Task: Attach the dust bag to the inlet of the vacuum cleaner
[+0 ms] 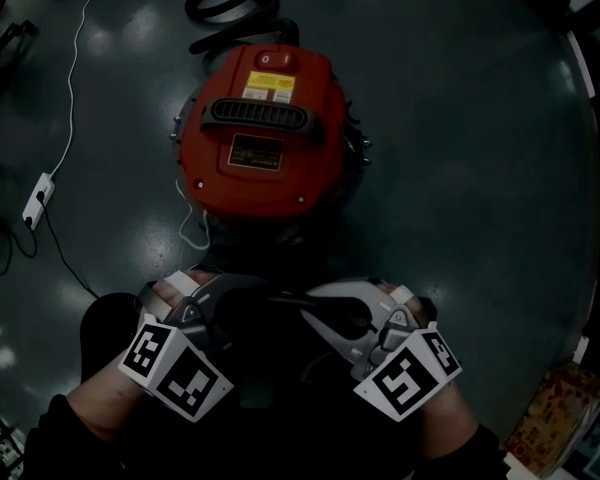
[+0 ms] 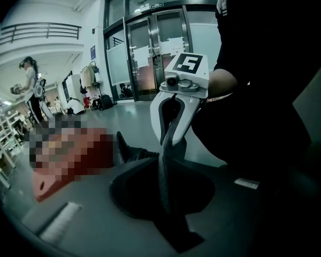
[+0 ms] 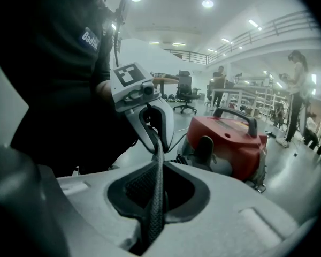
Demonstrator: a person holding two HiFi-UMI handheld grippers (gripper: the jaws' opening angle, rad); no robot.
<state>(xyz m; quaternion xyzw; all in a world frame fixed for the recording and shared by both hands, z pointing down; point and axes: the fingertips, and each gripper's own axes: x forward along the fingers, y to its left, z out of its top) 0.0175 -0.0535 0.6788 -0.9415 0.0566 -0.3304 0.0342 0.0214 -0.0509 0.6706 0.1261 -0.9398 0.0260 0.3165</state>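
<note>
The red vacuum cleaner (image 1: 260, 128) stands on the dark floor ahead of me, with its black handle on top. In the right gripper view the vacuum cleaner (image 3: 230, 143) shows a black port (image 3: 206, 146) on its near side. My two grippers face each other low in the head view, the left gripper (image 1: 242, 306) and the right gripper (image 1: 315, 306). Stretched between them is the dust bag's black mesh edge (image 3: 158, 175), seen edge-on. My left gripper (image 2: 166, 197) is shut on the bag edge (image 2: 165, 170), and my right gripper (image 3: 155, 208) is shut on its other end. The bag's body is lost in the dark.
A white cable with a plug block (image 1: 38, 200) runs along the floor at the left. A black hose (image 1: 230, 3) coils behind the vacuum. A printed box (image 1: 560, 418) lies at the lower right. People stand far off by tables (image 3: 297, 90), and glass doors (image 2: 150, 52) close the hall.
</note>
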